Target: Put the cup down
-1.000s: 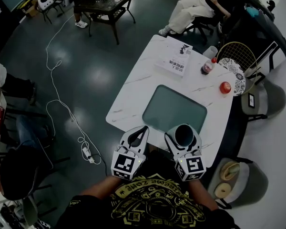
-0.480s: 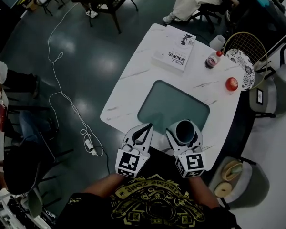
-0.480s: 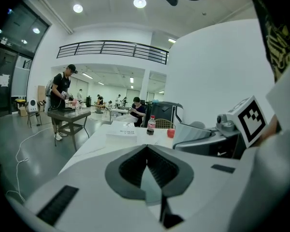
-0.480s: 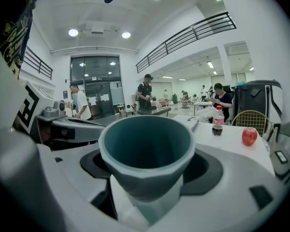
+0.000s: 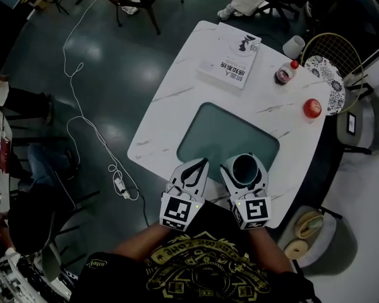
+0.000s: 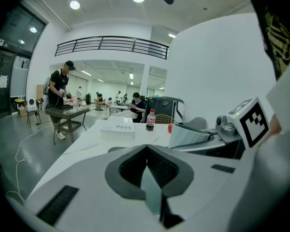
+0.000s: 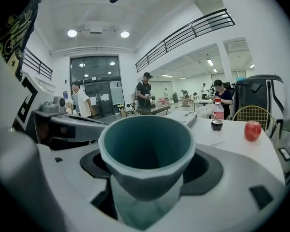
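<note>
The cup in my right gripper looks matt and smooth, a dull blue-green inside and out. Whether it is plastic or glazed clay, I cannot tell. That gripper and my left gripper have smooth white plastic shells with a soft sheen, and the pads are dark, matt and ribbed. The tabletop has a white stone look with faint grey veins, smooth and slightly glossy. The mat near its front edge is matt grey-green. The book at the far edge has a paper cover. The floor is dark and glossy, mirroring the lamps.
</note>
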Motion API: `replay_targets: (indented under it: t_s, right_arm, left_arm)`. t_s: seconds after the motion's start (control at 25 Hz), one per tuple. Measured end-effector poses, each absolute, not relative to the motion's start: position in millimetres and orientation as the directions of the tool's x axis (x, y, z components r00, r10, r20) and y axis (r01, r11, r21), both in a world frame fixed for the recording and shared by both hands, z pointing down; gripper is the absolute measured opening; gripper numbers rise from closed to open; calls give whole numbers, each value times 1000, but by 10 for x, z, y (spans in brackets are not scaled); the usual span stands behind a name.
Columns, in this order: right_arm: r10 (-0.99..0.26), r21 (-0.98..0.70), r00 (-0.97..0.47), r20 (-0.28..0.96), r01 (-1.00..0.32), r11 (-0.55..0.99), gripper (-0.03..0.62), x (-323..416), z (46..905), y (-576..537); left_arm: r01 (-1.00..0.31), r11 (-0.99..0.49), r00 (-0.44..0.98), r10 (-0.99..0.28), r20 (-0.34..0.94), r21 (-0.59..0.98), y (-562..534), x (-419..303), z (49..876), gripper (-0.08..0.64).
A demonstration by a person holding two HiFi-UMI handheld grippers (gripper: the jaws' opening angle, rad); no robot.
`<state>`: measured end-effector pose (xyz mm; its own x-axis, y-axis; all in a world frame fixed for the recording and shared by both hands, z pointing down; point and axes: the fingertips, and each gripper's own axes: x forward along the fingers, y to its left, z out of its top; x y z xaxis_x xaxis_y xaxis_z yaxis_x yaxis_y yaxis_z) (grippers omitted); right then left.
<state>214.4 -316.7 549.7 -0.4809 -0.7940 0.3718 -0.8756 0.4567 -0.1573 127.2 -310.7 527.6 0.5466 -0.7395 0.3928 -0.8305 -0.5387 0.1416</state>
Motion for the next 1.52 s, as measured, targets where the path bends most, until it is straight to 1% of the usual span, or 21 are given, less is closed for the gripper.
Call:
replay_targets:
  t_s: [0.68,1.0,1.52]
  right_arm:
    - [-774,-142,-477,415,-875,463,374,2193,5781,-3309]
    - [-766,-123,-503,399,-858,500,374,2186,5916,-3310]
    - [-770,-85,-491,408,-860,504,376,2219,6043,-3256]
  left_arm:
    - [-833,-535,536,-714,450,143,-3236,1400,5530,11]
    - [-837,-527,528,-707,470,148,-3253,1407,5627,11]
    - [-827,-541,541,-692,478,152,-3210,1421,5663,11]
